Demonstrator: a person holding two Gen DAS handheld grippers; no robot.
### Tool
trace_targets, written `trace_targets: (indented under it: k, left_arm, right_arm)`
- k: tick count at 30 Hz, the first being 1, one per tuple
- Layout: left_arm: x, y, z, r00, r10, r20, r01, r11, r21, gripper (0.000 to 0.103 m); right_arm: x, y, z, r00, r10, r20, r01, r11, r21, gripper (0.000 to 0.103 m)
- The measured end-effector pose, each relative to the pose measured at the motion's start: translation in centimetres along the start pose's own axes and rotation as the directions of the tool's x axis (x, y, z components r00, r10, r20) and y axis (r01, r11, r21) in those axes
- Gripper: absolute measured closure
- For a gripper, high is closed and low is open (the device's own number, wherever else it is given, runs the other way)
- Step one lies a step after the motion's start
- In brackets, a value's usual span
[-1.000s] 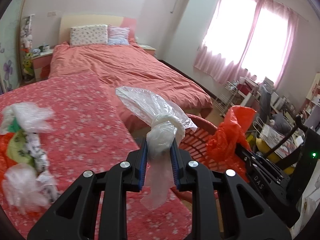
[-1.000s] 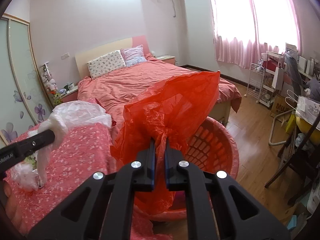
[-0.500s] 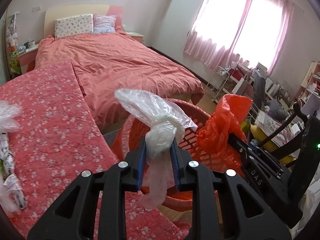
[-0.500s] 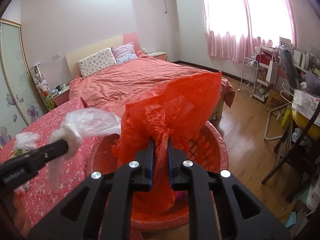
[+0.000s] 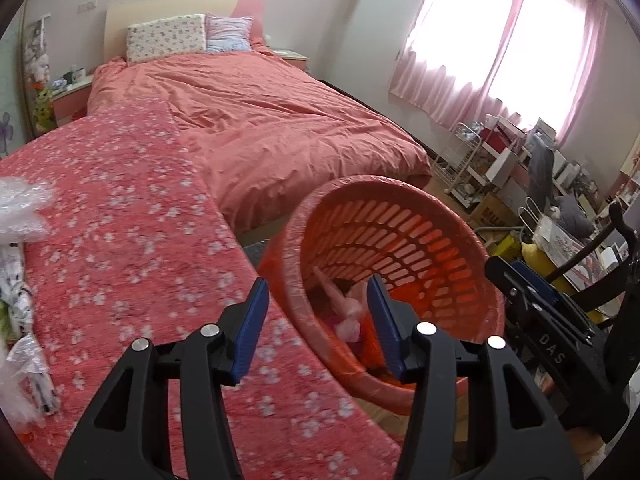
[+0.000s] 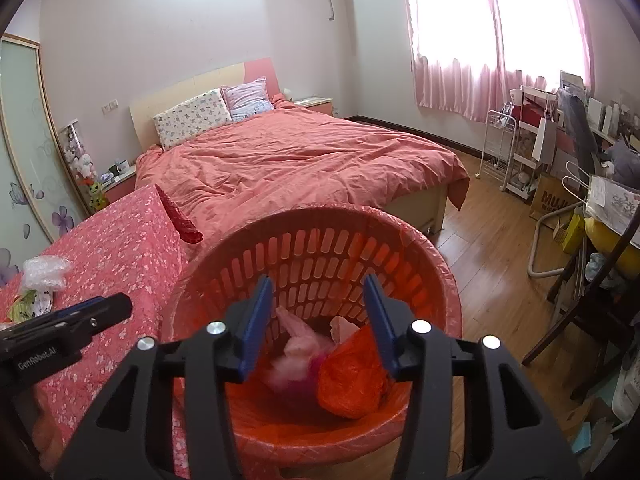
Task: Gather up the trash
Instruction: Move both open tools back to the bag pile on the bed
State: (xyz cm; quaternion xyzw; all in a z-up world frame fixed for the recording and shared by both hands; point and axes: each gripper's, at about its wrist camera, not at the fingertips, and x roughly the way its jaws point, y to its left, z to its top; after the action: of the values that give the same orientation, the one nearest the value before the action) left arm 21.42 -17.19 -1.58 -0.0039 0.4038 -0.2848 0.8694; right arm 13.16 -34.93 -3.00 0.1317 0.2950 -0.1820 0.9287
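Beside the flowered pink tabletop [image 5: 120,240], the round slatted red plastic basket [image 6: 320,248] already holds a crumpled orange plastic bag [image 6: 352,376] and a pale clear one [image 6: 298,354]. More wrappers [image 5: 20,208] wait at the tabletop's left edge. Room between is open. My left gripper [image 5: 318,320] and right gripper [image 6: 318,322] are opening, jaws empty.

One basket [image 6: 320,224], holding two bags: one clear [image 6: 298,350] and one red [image 6: 352,376]. Two grippers [image 5: 318,320] [image 6: 318,320]. One bed [image 6: 304,160] with two pillows [image 6: 192,118] [image 6: 248,98]. One flowered cloth [image 5: 120,216] bearing a heap of wrappers [image 5: 20,280] too jumbled to count.
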Motion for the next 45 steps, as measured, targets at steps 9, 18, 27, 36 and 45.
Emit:
trace_targets:
  k: [9,18,27,36,45]
  left_arm:
    - [-3.5,3.0,0.1,0.997,0.059,0.047,-0.057,0.998,-0.034,0.05]
    - [-9.7,7.3,0.4,0.98,0.146,0.132,-0.135,0.987,-0.089,0.05]
    - [-17.0,15.5,-0.9,0.936,0.284,0.208,-0.235,0.945,-0.229,0.045]
    - [-19.8,23.8,-4.2,0.871,0.465,0.159,-0.394,0.855,-0.338,0.045]
    - [-19.6,27.5,-7.6,0.858,0.506,0.091,-0.439,0.813,-0.383,0.045]
  right_arm:
    - [-1.5,2.0,0.2,1.0,0.016,0.013,-0.016,0.999,-0.027,0.048]
    - [-4.2,9.1,-0.2,0.992,0.126,0.019,-0.123,0.985,-0.119,0.047]
    - [-6.5,17.8,-2.0,0.962,0.273,-0.022,-0.271,0.942,-0.197,0.047]
    - [-8.4,26.8,-4.9,0.901,0.418,-0.117,-0.434,0.862,-0.263,0.047]
    - [-8.5,33.1,-8.0,0.875,0.445,-0.189,-0.483,0.817,-0.315,0.047]
